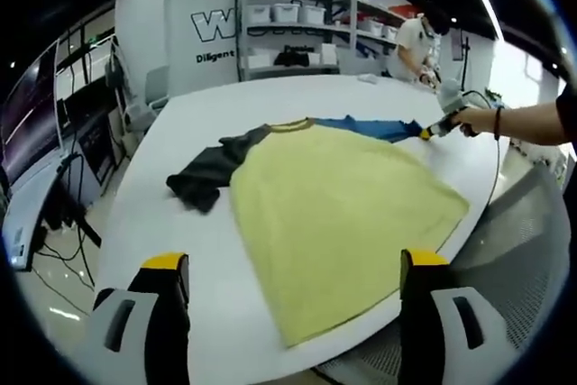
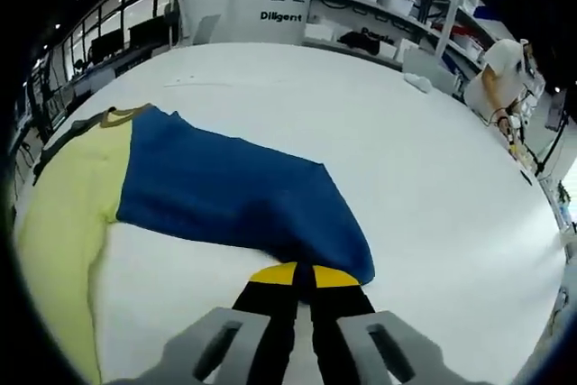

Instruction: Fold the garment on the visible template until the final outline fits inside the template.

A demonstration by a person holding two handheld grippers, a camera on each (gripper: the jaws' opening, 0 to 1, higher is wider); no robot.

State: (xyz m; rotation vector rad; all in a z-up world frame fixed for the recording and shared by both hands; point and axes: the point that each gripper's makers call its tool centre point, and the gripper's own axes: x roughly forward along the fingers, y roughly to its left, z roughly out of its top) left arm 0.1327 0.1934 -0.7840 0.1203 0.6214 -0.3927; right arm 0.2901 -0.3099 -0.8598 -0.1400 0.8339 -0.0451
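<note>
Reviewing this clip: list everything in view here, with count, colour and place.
Shirt: one, yellow body, spread on the table.
Blue sleeve: one, stretched out, cuff clamped by right gripper.
Dark sleeve: one, bunched at the far side.
Table: one, white.
Shelves: one rack, grey, holding white bins, behind the table.
Person: one, white top, by the shelves.
Left gripper: jaws open, near the hem.
Right gripper: jaws shut on the cuff.
</note>
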